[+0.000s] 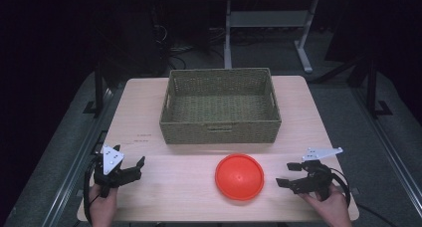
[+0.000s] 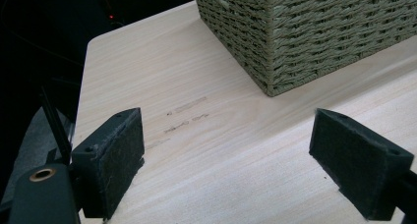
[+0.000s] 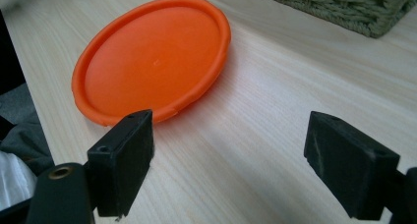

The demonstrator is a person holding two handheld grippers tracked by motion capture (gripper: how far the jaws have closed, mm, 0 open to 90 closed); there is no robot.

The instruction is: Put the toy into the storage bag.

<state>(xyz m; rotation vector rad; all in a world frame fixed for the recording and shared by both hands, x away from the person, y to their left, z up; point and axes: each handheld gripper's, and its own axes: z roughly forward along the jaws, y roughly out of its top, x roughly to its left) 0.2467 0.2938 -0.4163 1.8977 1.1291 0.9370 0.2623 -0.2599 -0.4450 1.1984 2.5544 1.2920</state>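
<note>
Here, orange disc (image 1: 239, 176) is seen lying flat on wooden table (image 1: 149, 137), near front edge, just in front of woven basket (image 1: 220, 106) and apart from it. Right gripper (image 1: 287, 174) is held to disc's right, near it but not touching; jaws are spread wide, nothing is gripped. In right gripper view, disc (image 3: 152, 57) is seen ahead of one jaw. Left gripper (image 1: 140, 166) is held well to disc's left, jaws likewise wide apart and empty, pointed toward basket corner (image 2: 275, 81).

We find no text, label, brand or number that can be read. The worktop (image 2: 206, 150) bears a few faint dark marks (image 2: 187, 113), too blurred to read.
</note>
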